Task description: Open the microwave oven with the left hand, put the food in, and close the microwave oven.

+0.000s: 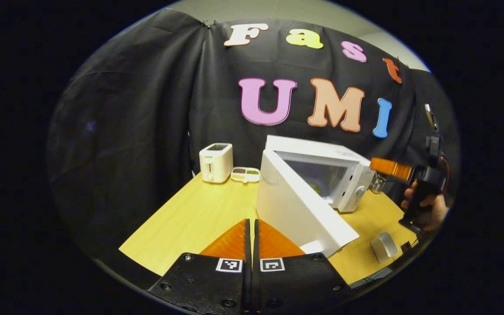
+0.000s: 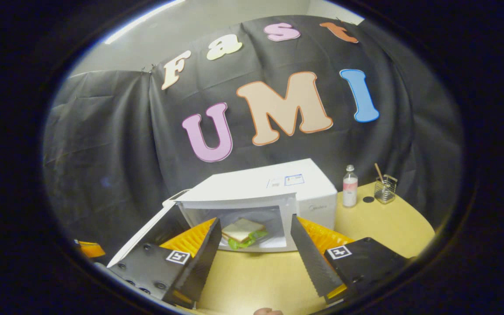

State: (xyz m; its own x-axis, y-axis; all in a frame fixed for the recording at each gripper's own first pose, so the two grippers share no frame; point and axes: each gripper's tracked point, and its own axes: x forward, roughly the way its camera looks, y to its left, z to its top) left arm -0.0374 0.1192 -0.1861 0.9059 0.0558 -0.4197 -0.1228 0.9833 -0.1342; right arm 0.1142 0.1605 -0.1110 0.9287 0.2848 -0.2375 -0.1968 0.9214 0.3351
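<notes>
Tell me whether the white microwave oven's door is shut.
No: the white microwave oven's door stands swung open, with the sandwich lying inside the white microwave oven.

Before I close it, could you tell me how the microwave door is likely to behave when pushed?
The door stands wide open and looks stiff, so it should probably swing as one piece. The microwave looks boxy and fairly heavy, so it likely stays put. The sandwich sits well inside, probably clear of the door.
</notes>
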